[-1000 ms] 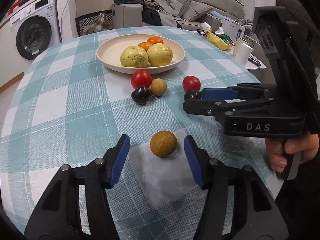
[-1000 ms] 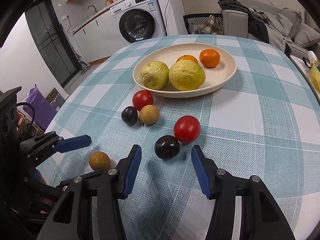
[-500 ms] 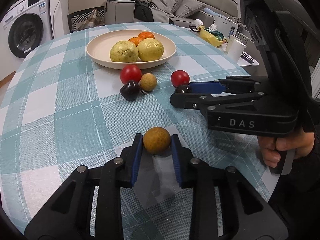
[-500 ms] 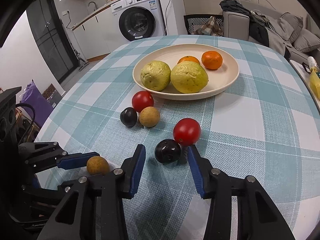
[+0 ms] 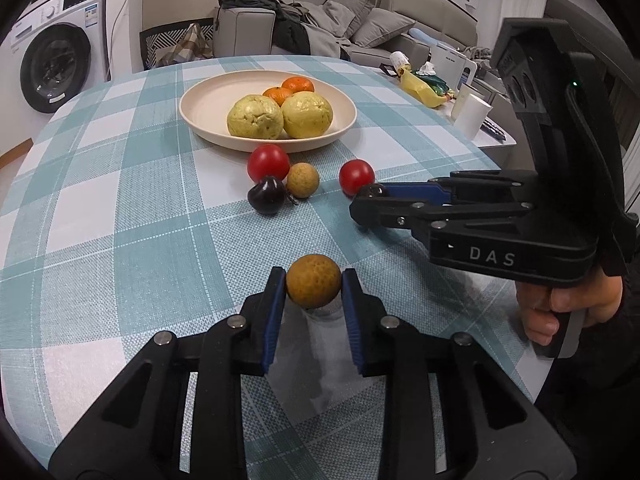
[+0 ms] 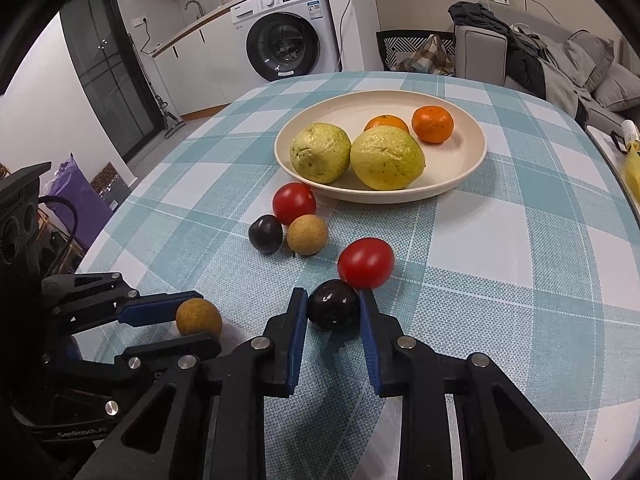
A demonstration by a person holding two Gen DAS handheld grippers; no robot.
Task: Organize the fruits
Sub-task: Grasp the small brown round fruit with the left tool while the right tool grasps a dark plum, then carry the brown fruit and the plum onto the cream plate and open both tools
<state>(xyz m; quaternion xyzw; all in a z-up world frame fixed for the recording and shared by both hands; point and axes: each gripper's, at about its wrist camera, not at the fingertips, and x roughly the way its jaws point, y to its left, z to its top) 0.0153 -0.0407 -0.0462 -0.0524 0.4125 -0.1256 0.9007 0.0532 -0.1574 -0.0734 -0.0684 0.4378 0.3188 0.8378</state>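
Note:
My left gripper (image 5: pixel 313 286) is shut on a brown round fruit (image 5: pixel 313 286), held near the checked tablecloth at the table's front; it also shows in the right wrist view (image 6: pixel 199 317). My right gripper (image 6: pixel 333 309) is shut on a dark plum (image 6: pixel 334 309), which touches a red tomato (image 6: pixel 365 263). A cream plate (image 6: pixel 460 168) holds two green guavas (image 6: pixel 320 152) and two tangerines (image 6: pixel 433 124). In front of the plate lie another tomato (image 6: pixel 294 203), a dark plum (image 6: pixel 265 233) and a brown fruit (image 6: pixel 307 234).
A washing machine (image 6: pixel 294 46) stands beyond the far table edge, a sofa with clothes (image 5: pixel 304 32) behind. A side table with a white cup (image 5: pixel 472 116) and yellow packet is at the right. The table's rounded edge runs close on the left and right.
Both grippers closed: the left shut on the brown fruit a second ago, and the right moved forward and shut on the dark plum.

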